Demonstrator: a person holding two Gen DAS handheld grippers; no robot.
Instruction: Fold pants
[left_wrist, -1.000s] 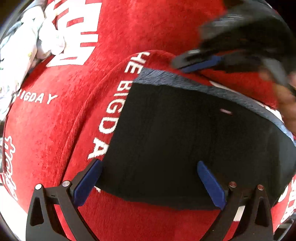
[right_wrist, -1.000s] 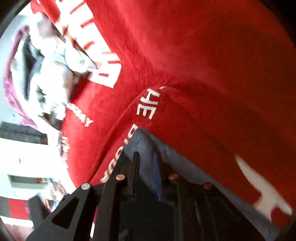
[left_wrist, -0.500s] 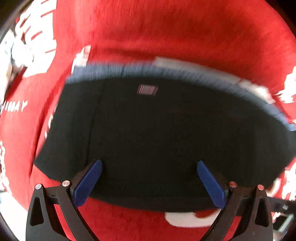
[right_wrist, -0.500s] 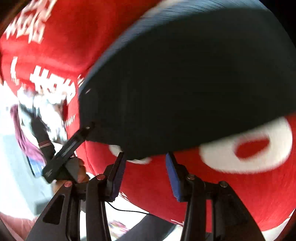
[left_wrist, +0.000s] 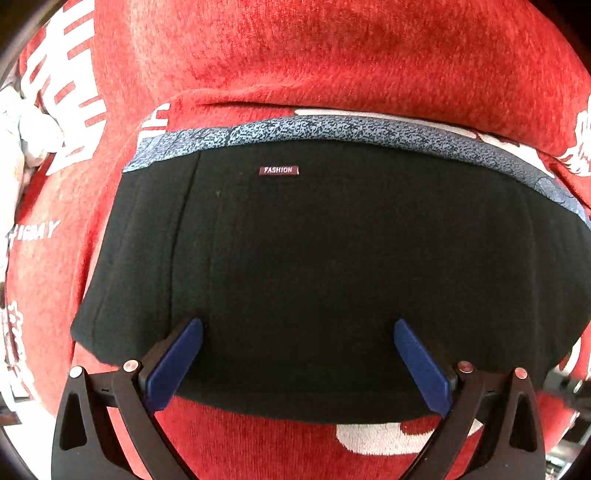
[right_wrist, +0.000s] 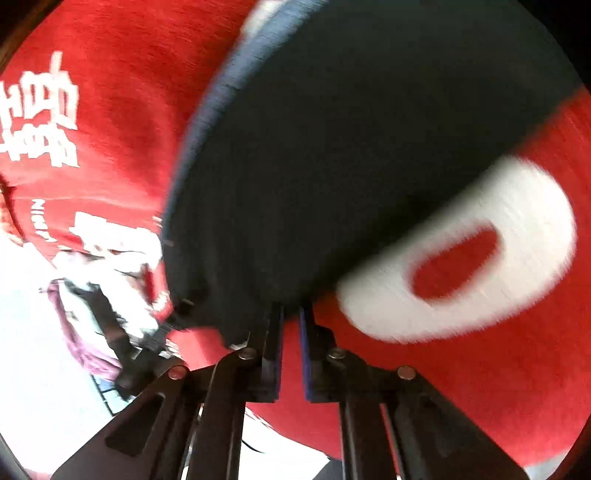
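Now black pants (left_wrist: 332, 258) lie folded on red blanket (left_wrist: 332, 55). Left gripper (left_wrist: 297, 354) wide open above near edge, holding nothing. Right gripper (right_wrist: 290, 343) just closed at near hem, seems empty. Pull could drag fold crooked.

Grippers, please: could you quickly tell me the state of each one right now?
Left gripper: open, fingers spread above the black pants, gripping nothing.
Right gripper: just closed, shut at the pants' edge; whether it pinches fabric cannot be told.

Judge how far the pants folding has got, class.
Done: the black fabric pants lie as a flat folded panel on the red printed blanket. In hand: nothing; left gripper open, right gripper shut at the hem. Left: perhaps another fold.
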